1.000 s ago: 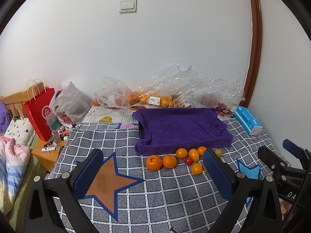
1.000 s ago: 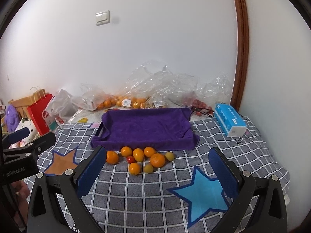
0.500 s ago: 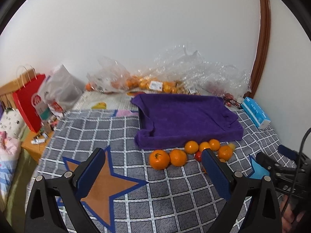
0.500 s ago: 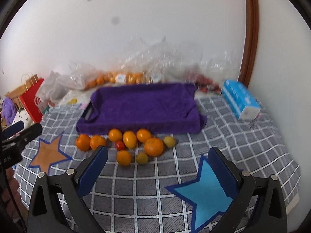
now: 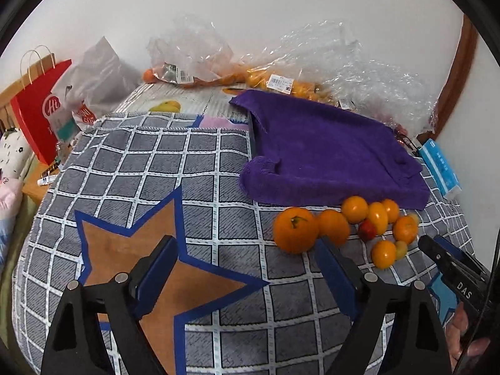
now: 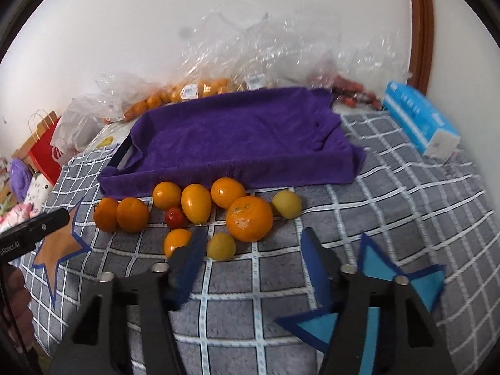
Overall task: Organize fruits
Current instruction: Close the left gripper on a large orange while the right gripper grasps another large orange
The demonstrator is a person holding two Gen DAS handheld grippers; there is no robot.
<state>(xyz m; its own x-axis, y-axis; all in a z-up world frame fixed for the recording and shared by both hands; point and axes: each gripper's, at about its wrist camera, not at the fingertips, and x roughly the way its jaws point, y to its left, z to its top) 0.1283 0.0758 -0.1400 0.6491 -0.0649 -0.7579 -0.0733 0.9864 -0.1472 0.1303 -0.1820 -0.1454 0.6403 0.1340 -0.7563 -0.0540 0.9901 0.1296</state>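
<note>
We hold the left gripper [image 5: 247, 256] and right gripper [image 6: 254, 243] low over the checked blanket [image 5: 200, 168], jaws wide, gripping nothing. The fruits [image 6: 200, 209] lie clustered just before the purple tray [image 6: 237, 137].

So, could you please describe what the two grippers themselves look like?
Both the left gripper and right gripper share one design: black angular frames, silver round bolts, flat blue pads on the fingers. Seen from the left wrist, the right one's side bears white lettering "DAS".
</note>
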